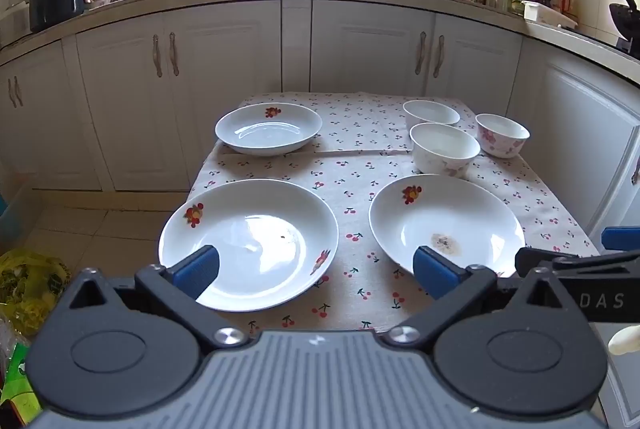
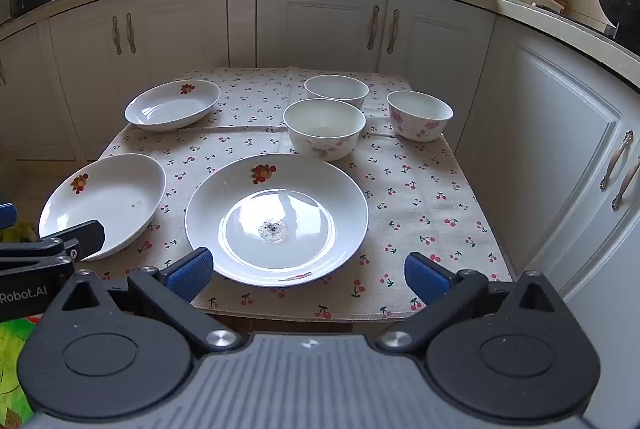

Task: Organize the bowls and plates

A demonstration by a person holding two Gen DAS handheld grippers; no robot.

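So both are spread wide, gripping nothing: the left hand-held gripper (image 1: 316,271) hovers before the near-left plate (image 1: 248,243), the right hand-held gripper (image 2: 310,275) before the crumb-specked plate (image 2: 276,217) (three bowls (image 2: 324,133) stand behind) on the table (image 2: 420,197).

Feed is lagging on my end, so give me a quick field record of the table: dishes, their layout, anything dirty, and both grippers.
surface: table with cherry-print cloth
plates: three, none stacked
near right plate: residue at centre
near left plate: small dark speck, overhangs table's left edge
far left plate: looks clean
bowls: three at far right, apart; front bowl, back bowl, rightmost bowl
left gripper: open, empty, before the near plates
right gripper: open, empty, fingers astride the near right plate's front rim
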